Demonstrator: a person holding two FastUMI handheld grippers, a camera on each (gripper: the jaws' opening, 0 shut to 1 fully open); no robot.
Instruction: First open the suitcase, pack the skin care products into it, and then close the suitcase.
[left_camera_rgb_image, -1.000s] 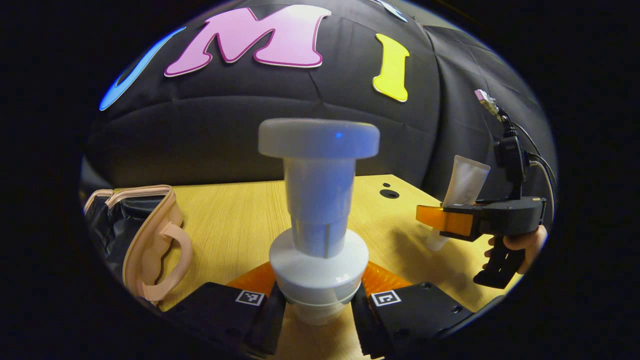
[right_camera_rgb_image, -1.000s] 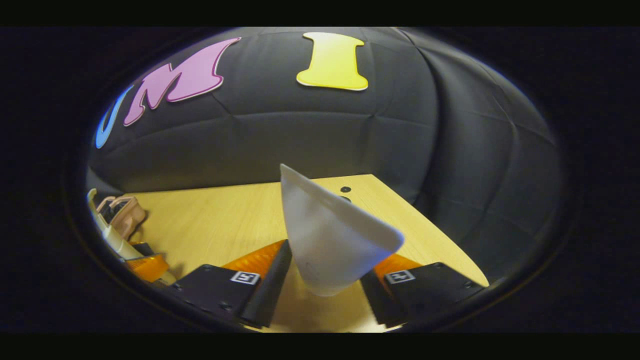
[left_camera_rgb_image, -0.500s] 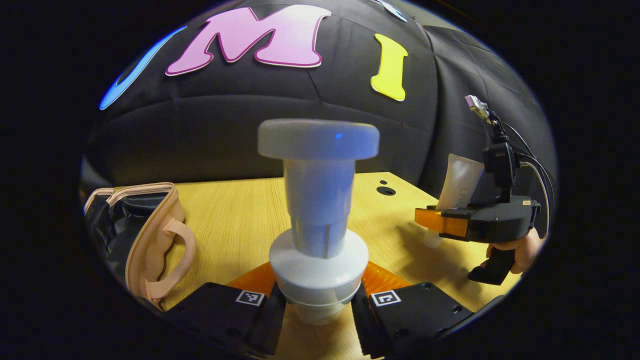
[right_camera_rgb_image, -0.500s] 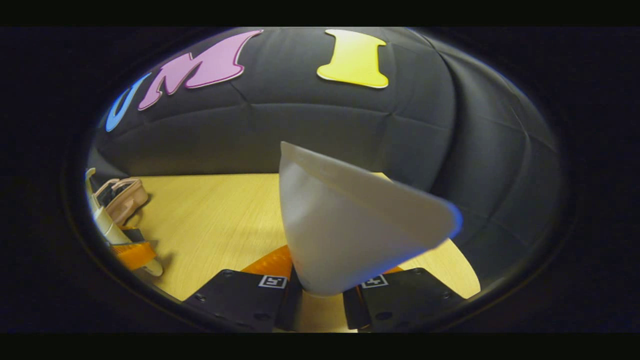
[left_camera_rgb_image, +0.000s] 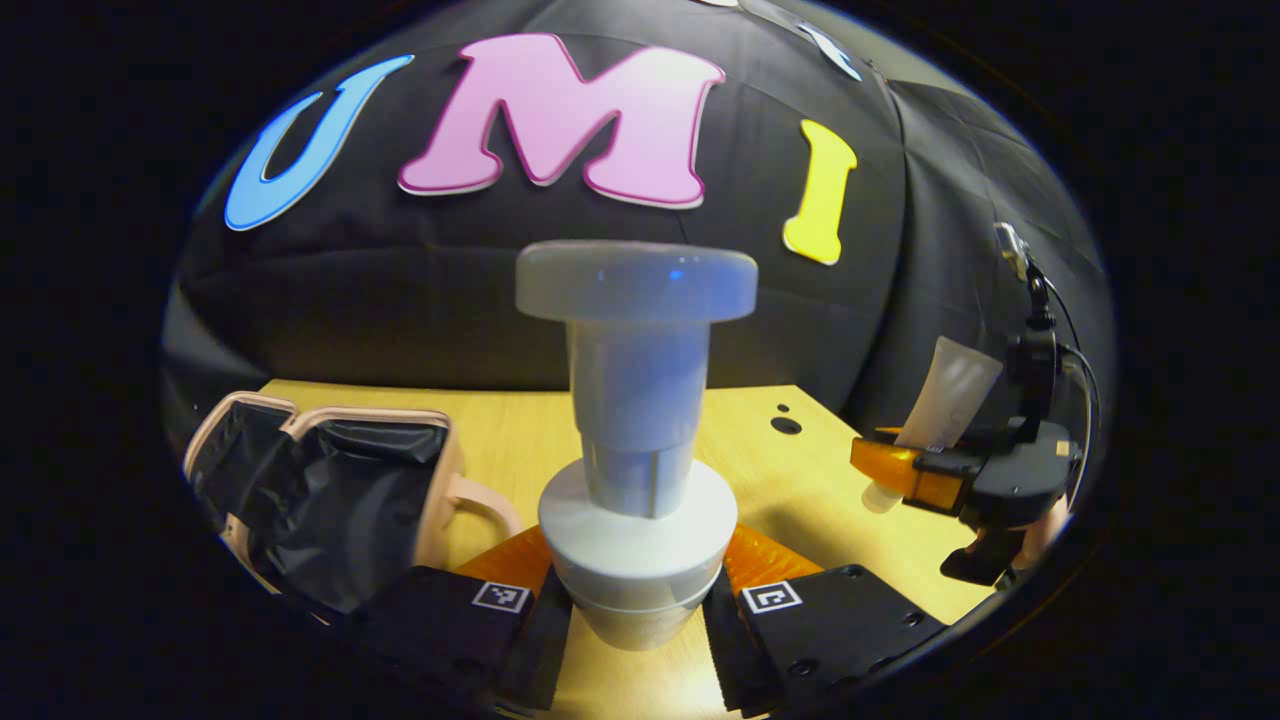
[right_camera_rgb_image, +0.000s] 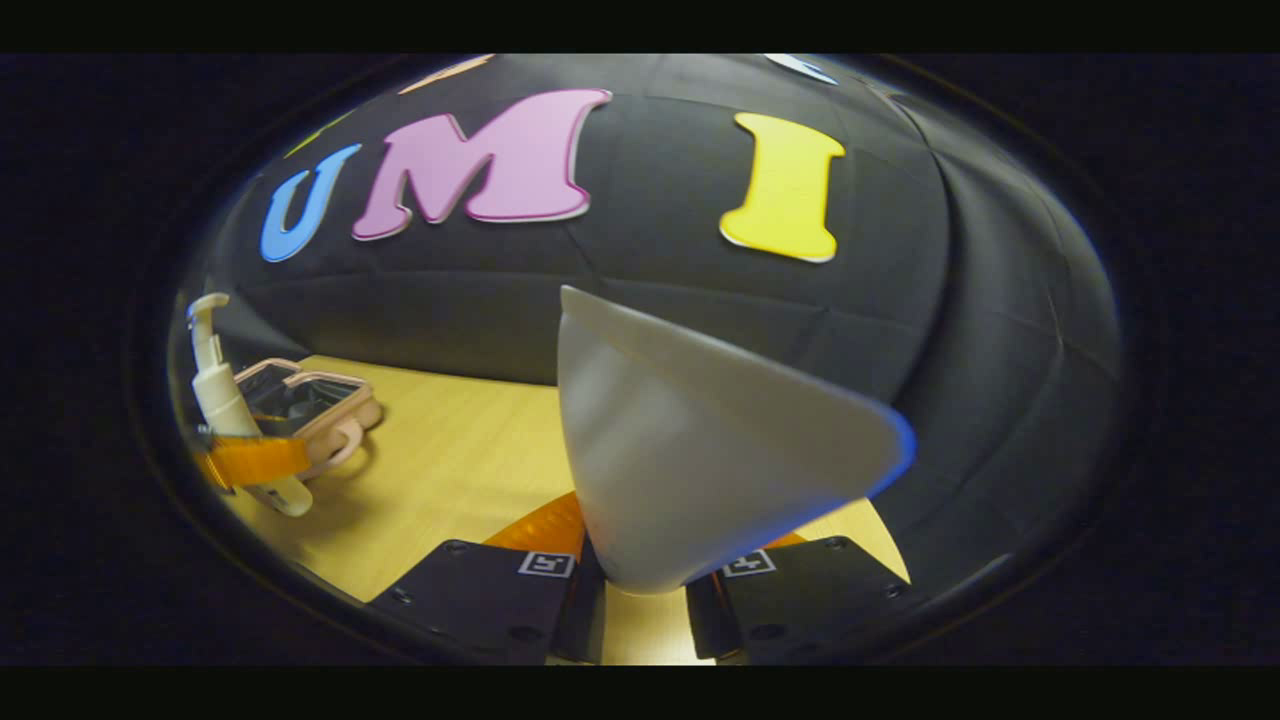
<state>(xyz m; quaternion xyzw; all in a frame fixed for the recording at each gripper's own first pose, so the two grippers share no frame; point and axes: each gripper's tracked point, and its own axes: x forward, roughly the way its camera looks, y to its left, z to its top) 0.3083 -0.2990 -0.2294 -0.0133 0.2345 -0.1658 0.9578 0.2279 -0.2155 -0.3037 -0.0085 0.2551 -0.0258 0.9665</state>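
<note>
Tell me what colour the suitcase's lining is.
Black, inside the open suitcase, whose shell is pale pink; the left gripper view shows it best.

Two skin care products appear: one white pump bottle (left_camera_rgb_image: 636, 440) and one white tube (right_camera_rgb_image: 690, 450). There is one open suitcase (left_camera_rgb_image: 330, 490), two grippers, and one wooden table (left_camera_rgb_image: 500, 440).

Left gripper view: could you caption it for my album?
Left gripper clamps a white pump bottle above the open pink suitcase; the right gripper holds a white tube.
</note>
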